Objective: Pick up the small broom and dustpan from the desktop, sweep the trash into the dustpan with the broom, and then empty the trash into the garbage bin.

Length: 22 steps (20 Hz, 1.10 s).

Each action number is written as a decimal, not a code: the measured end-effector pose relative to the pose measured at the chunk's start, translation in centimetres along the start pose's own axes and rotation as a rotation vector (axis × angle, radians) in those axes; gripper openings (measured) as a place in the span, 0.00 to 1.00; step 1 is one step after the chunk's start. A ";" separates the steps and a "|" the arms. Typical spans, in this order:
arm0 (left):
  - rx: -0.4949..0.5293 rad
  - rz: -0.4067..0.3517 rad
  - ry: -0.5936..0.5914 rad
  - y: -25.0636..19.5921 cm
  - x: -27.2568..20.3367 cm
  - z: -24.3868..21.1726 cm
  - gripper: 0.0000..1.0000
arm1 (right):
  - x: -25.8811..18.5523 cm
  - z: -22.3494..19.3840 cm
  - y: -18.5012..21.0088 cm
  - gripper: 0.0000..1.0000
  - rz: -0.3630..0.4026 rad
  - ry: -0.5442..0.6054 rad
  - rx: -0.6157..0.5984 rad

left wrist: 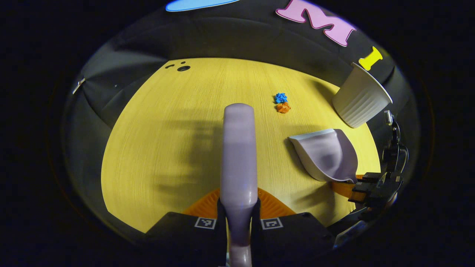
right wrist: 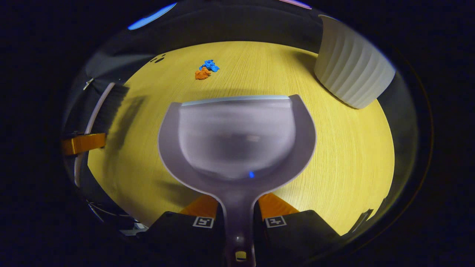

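My left gripper [left wrist: 239, 207] is shut on the lavender small broom [left wrist: 239, 148], which points forward above the yellow desktop [left wrist: 167, 141]. The broom [right wrist: 107, 107] shows its dark bristles at the left of the right gripper view. My right gripper [right wrist: 237, 209] is shut on the handle of the lavender dustpan [right wrist: 237, 141], held just over the desk with its lip forward. The dustpan [left wrist: 326, 155] sits right of the broom. The trash, a blue paper ball [left wrist: 281, 98] and an orange one [left wrist: 283, 107], lies touching beyond both tools; the same blue ball [right wrist: 210, 65] and orange ball [right wrist: 202, 74] lie ahead of the dustpan's lip.
A white ribbed garbage bin [left wrist: 360, 98] stands at the desk's far right edge, and this bin [right wrist: 350, 66] is to the right ahead of the dustpan. Small holes [left wrist: 183, 68] mark the desk's far left corner. Black cloth walls surround the desk.
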<state>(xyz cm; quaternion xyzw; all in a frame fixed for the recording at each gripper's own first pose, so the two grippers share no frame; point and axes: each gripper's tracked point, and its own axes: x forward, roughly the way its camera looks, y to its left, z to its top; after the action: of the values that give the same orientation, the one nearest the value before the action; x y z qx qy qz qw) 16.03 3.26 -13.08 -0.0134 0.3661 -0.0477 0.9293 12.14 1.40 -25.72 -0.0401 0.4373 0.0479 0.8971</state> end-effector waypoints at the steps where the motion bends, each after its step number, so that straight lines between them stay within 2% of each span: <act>1: 0.012 0.008 0.000 0.0 0.6 0.9 0.28 | 0.2 0.0 -0.6 0.35 -0.012 0.003 -0.018; 2: 0.030 0.012 0.002 0.0 1.0 1.4 0.29 | 0.2 0.0 -1.3 0.39 -0.018 0.006 -0.028; 3: 0.050 0.018 0.010 0.0 1.6 1.9 0.28 | -0.2 0.1 -2.1 0.35 -0.018 0.007 -0.028; 8: 0.139 0.038 0.033 -0.4 4.2 5.0 0.29 | -1.8 1.2 -5.9 0.35 -0.018 -0.008 -0.053; 10: 0.182 0.037 0.052 -0.9 5.7 6.2 0.29 | -2.6 1.8 -6.9 0.34 0.002 -0.016 -0.120; 11: 0.209 0.039 0.059 -1.1 6.3 7.1 0.30 | -3.0 1.9 -7.5 0.31 0.006 -0.017 -0.171; 12: 0.239 0.046 0.059 -1.3 6.8 8.3 0.31 | -3.1 2.2 -8.0 0.39 0.010 -0.017 -0.216; 13: 0.270 0.045 0.062 -1.5 7.6 9.3 0.29 | -3.1 2.2 -8.2 0.30 0.023 -0.016 -0.247; 14: 0.301 0.042 0.061 -1.9 8.4 10.5 0.29 | -3.1 2.2 -8.2 0.39 0.041 -0.016 -0.261; 15: 0.332 0.046 0.059 -2.0 9.3 11.7 0.30 | -3.0 2.1 -8.2 0.35 0.052 -0.010 -0.269; 19: 0.499 0.071 0.081 -2.3 12.2 15.1 0.28 | -2.4 1.3 -8.5 0.35 0.083 0.015 -0.294; 22: 0.632 0.054 0.109 -3.6 14.3 16.3 0.28 | -2.0 0.5 -8.5 0.35 0.110 0.041 -0.304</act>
<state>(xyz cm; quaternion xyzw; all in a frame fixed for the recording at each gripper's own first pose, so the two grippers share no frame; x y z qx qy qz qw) 37.24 -1.88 -10.69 0.2880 0.3827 -0.1349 0.8674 12.37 -7.06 -23.56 -0.1525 0.4449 0.1619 0.8676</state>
